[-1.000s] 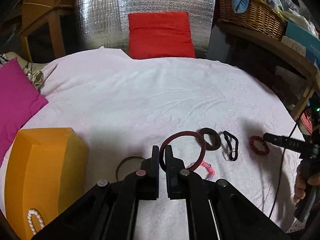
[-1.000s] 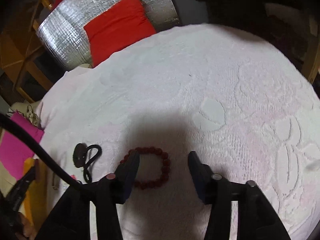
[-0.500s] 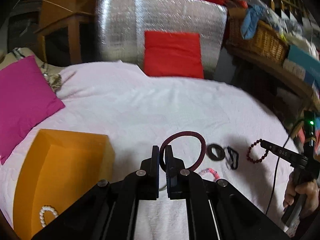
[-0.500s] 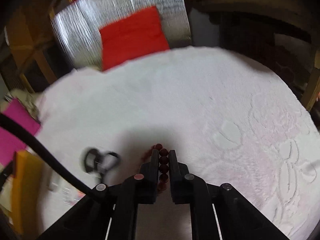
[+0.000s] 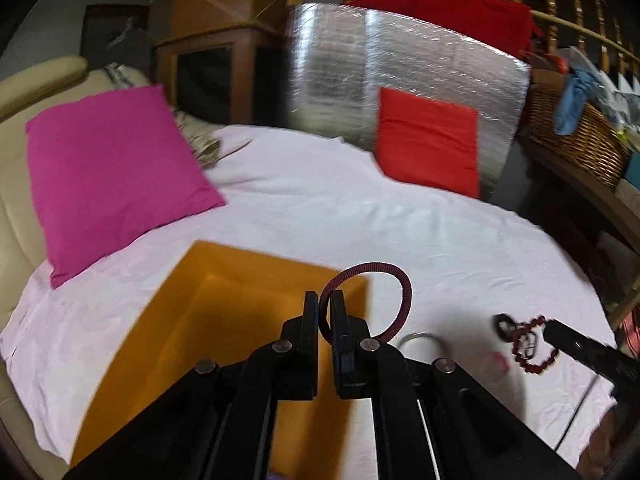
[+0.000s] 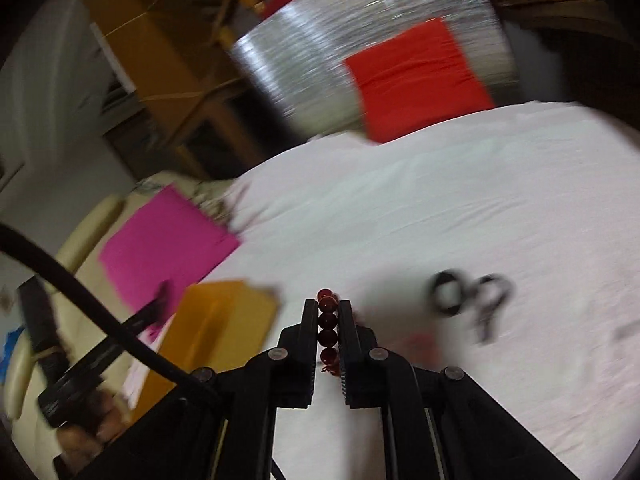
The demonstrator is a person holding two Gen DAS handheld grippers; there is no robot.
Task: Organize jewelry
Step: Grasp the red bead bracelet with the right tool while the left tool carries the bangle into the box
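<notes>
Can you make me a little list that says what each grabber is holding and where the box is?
left hand-held gripper: shut on dark red cord bangle, raised over the orange box
right hand-held gripper: shut on red bead bracelet
orange box: open, on the pink bedspread
left lying on the bedspread: black ring, black clip

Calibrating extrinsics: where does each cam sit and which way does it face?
Left wrist: on the left gripper, facing forward over the open orange box; its fingers pinch the dark red cord bangle.
Right wrist: on the right gripper, facing forward across the white bedspread; its fingers pinch the red bead bracelet.
Shared: box, bedspread, magenta pillow, red cushion.
</notes>
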